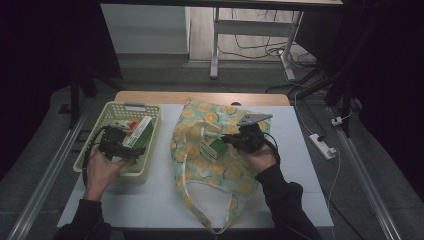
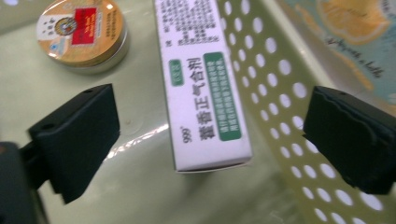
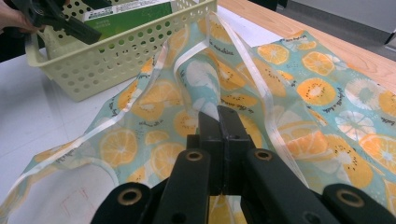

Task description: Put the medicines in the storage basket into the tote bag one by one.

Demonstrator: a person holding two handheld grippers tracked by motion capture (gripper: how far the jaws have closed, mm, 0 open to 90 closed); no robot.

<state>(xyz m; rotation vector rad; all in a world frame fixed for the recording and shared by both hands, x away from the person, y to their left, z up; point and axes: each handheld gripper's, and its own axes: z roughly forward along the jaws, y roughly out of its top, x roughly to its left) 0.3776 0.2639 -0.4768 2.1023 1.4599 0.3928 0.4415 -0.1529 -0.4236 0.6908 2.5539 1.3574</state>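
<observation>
Right gripper (image 3: 219,122), fingers clamped on the citrus-print bag (image 3: 299,88), whose near end is cut off. Beyond, left gripper (image 2: 210,135), fingers apart astride the white-and-green box (image 2: 203,88) in the basket (image 2: 289,107); round tin (image 2: 81,35) partly cropped.

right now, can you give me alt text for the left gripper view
The left gripper hangs open over a white and green medicine box lying inside a pale yellow perforated basket, the box between its black jaws but untouched. A round tin sits on the basket floor beyond.
</observation>
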